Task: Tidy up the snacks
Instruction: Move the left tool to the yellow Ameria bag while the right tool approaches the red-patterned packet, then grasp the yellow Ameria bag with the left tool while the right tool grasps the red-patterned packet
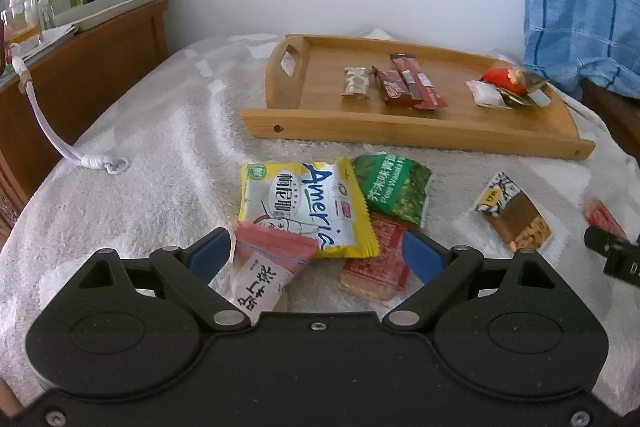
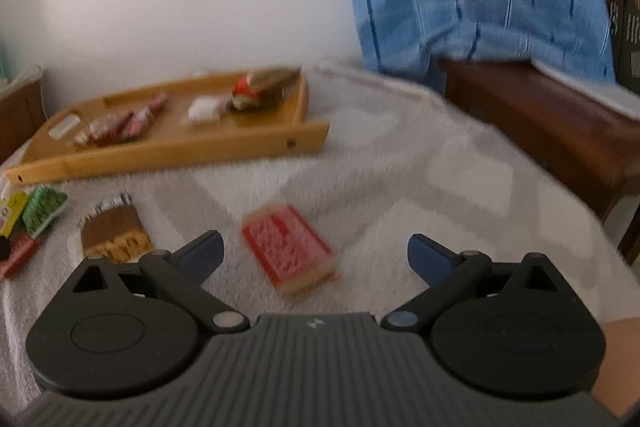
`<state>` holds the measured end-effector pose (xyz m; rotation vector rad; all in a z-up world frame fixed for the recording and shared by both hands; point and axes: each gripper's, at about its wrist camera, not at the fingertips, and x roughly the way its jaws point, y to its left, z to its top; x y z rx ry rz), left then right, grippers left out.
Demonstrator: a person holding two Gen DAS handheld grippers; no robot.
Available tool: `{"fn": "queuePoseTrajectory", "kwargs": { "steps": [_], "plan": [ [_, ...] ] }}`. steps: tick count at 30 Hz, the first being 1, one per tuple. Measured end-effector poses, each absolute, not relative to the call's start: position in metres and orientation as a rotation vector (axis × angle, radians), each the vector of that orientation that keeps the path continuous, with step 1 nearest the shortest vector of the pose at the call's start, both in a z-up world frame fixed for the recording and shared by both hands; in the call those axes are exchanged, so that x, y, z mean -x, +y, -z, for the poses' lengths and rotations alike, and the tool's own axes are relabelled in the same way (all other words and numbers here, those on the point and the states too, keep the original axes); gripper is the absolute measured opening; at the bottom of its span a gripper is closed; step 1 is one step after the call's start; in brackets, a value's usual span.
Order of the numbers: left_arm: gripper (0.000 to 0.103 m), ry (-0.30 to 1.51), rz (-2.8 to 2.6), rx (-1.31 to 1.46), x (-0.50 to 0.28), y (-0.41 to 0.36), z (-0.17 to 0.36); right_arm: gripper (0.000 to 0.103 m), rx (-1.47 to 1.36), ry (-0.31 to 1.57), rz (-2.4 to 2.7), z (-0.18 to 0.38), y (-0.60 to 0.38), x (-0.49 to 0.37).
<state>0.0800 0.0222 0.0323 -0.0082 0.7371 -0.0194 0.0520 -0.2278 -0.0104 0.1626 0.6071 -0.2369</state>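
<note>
Hovering over a heap of loose packets, the left gripper (image 1: 316,253) has its blue-padded jaws spread wide and clamped on nothing. Between them lie a pink-and-white sachet with black characters (image 1: 266,269), just beside the left-hand pad, and a red flat cracker pack (image 1: 376,259) close to the other pad; whether either pad touches I cannot tell. Taking the shallow bamboo tray with cut-out handles (image 1: 416,139) as landmark: the heap, topped by a yellow-edged white nut bag (image 1: 304,205) and a green wasabi-pea pouch (image 1: 394,189), sits on the white fleecy cover (image 1: 160,163) just on the near side of the tray's front rail. The right gripper (image 2: 316,253), jaws equally wide and empty, points at a separate red cracker pack (image 2: 290,249), further from that rail. Its long axis runs slantwise away from the gripper, so the jaws would probably close across its short width, and the right hand looks nearer to it
</note>
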Motion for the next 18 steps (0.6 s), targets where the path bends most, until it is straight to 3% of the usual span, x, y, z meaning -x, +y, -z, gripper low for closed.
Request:
{"fn": "queuePoseTrajectory", "kwargs": {
  "steps": [7,10,12,14,18],
  "plan": [
    [0.082,0.735,0.009,0.016,-0.089,0.022,-0.03,0.1,-0.142,0.602,0.219,0.012,-0.224,-0.053],
    [0.074,0.736,-0.001,0.003,-0.092,0.021,-0.028,0.089,-0.166,0.579,0.223,0.01,-0.226,-0.052],
    [0.069,0.734,-0.005,0.008,-0.092,0.021,-0.028,0.072,-0.191,0.553,0.222,0.008,-0.229,-0.051],
    [0.067,0.73,-0.004,0.008,-0.091,0.022,-0.028,0.064,-0.206,0.543,0.22,0.007,-0.231,-0.05],
    [0.065,0.721,-0.005,-0.001,-0.088,0.022,-0.027,0.063,-0.206,0.542,0.223,0.006,-0.231,-0.05]
  ]
}}
